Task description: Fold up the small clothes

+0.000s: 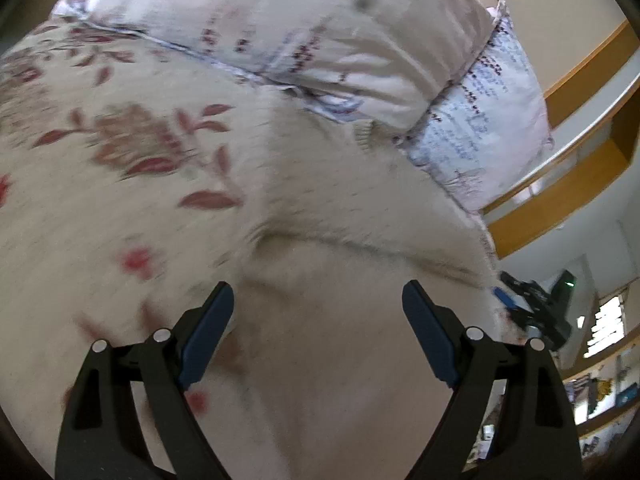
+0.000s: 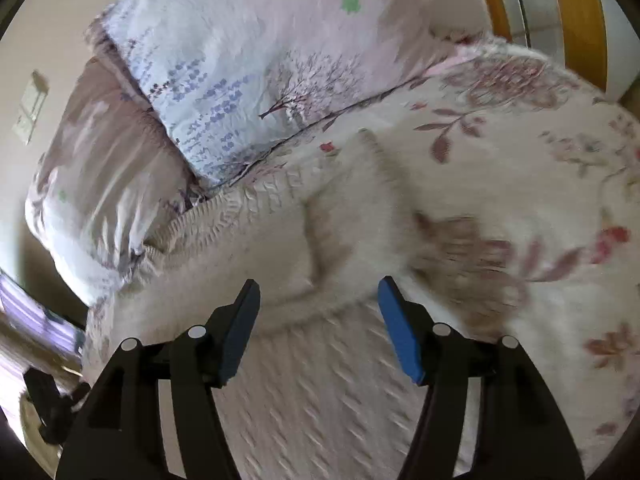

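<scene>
A cream knitted sweater [image 2: 320, 380] lies spread on the floral bedspread [image 2: 540, 184], its far end reaching toward the patterned pillows [image 2: 240, 64] at the head of the bed. Taking the sweater as the landmark: the right tool [image 2: 318, 292] hovers just over it, blue pads set wide apart and holding nothing, with a ribbed seam or folded edge [image 2: 316, 312] curving across right between the fingertips. The cable-knit body runs from under that tool toward the pillows, so the garment's long axis seems to run roughly away from the camera, tilted left. The left tool [image 1: 318, 296] also stands apart and empty, over the plain pale cloth of the sweater [image 1: 340, 340], with a soft crease [image 1: 340, 240] just ahead of the fingertips and a ribbed cuff or hem [image 1: 364, 136] further off, near the pillows [image 1: 320, 40]. Both views are motion-blurred, so exact contact with the cloth cannot be told. The right tool looks the nearer to a graspable edge; closing on that ribbed seam would likely be the start of a fold toward the pillows, while the left must reach forward to its crease first
</scene>
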A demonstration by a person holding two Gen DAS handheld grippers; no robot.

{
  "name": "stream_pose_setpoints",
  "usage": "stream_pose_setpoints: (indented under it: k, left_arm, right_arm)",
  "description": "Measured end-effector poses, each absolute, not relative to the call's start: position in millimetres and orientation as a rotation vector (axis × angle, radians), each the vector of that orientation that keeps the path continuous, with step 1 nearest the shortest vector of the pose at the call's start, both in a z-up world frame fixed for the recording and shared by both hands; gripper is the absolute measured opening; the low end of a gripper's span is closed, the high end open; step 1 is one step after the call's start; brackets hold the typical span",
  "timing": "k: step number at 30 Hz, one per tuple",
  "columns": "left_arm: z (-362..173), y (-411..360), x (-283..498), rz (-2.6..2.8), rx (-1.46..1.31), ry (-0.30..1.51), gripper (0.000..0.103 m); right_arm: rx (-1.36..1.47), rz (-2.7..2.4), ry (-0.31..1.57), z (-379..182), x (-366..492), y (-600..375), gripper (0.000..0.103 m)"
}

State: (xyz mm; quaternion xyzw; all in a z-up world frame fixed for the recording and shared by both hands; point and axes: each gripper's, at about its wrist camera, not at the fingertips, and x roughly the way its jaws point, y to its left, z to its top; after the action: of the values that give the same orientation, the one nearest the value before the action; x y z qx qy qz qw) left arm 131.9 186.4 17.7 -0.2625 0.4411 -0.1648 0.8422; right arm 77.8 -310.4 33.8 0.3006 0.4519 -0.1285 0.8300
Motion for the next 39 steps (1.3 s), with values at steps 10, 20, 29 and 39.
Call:
stream_pose_setpoints:
  k: [10,20,29,39]
  left_arm:
    - [5,205,72,-0.385,-0.661,0.914,0.075]
    - [0,184,34,-0.486,-0.651,0.907,0.058]
    - [-7,175,8,-0.625,-0.713,0.901,0.043]
    - [-19,170,-18,-0.695,-0.685,0.949,0.034]
  right_arm:
    - [0.750,-0.253,1.013,29,-11,-336,0.062]
    - [0.897,-0.050,1.034,21,-51,-325,0.043]
    - [0.919,0.122,1.049,21,-78,-301,0.036]
    - [0.855,0.243,1.071,26,-97,-276,0.033]
